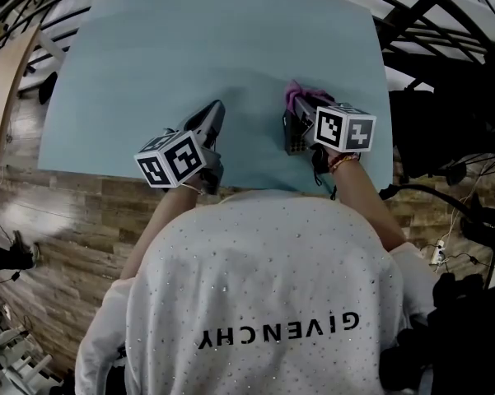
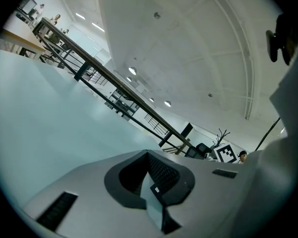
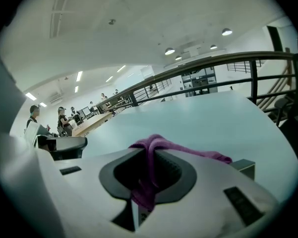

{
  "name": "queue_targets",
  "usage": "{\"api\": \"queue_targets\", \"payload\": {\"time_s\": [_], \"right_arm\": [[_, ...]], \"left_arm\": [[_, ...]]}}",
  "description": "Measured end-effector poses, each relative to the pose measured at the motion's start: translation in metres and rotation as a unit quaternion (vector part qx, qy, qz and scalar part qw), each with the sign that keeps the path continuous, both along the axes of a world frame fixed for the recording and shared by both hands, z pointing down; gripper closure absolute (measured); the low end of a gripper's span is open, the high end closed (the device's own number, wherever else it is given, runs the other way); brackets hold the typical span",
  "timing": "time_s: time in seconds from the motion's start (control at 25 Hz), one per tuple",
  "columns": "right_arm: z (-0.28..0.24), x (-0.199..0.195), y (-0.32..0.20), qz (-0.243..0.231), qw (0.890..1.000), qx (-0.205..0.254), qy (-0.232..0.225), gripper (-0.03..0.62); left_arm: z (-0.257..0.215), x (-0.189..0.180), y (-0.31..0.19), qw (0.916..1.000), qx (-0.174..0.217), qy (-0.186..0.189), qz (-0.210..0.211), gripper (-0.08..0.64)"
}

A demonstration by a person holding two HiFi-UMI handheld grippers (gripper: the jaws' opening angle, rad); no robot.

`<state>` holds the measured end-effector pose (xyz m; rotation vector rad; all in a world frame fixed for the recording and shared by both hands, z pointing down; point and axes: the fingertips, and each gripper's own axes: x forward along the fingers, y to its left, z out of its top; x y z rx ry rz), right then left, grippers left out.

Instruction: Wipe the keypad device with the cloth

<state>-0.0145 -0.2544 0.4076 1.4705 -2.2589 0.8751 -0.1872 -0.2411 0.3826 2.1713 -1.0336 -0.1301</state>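
I see no keypad device in any view. A purple cloth (image 1: 301,95) is bunched at the tip of my right gripper (image 1: 300,105), low over the light blue table (image 1: 231,39) right of centre. In the right gripper view the cloth (image 3: 198,152) drapes over the jaw tips and hangs down between them, with the right gripper (image 3: 148,150) shut on it. My left gripper (image 1: 212,115) is held just above the table's near edge, to the left of the right one. Seen in its own view, the left gripper (image 2: 148,155) has its jaws together with nothing between them.
The table (image 3: 213,118) stretches far ahead of both grippers. A black railing (image 3: 208,66) runs behind it. Wooden flooring (image 1: 58,212) lies at the left and dark equipment with cables (image 1: 453,179) at the right. People stand at distant desks (image 3: 64,120).
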Motion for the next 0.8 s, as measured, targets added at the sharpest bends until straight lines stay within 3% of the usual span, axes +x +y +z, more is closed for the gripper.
{"api": "queue_targets", "payload": {"time_s": [0.12,0.28,0.44,0.8], "right_arm": [[-0.010,-0.008,0.002,-0.012,1.000,0.007,-0.011,0.541],[-0.018,-0.032,0.010,-0.071,0.996,0.022,-0.042,0.541],[0.000,-0.040,0.025,-0.103,0.994,0.011,-0.025,0.541],[0.007,-0.048,0.047,-0.142,0.988,0.047,-0.031,0.540]], "left_arm": [[0.000,0.001,0.001,1.0000,0.000,0.000,0.000,0.560],[0.002,0.003,0.003,1.0000,-0.005,0.001,0.001,0.560],[0.006,0.007,0.009,0.9999,-0.010,-0.001,0.005,0.560],[0.008,0.016,0.015,0.9999,-0.008,-0.011,0.008,0.560]]}}
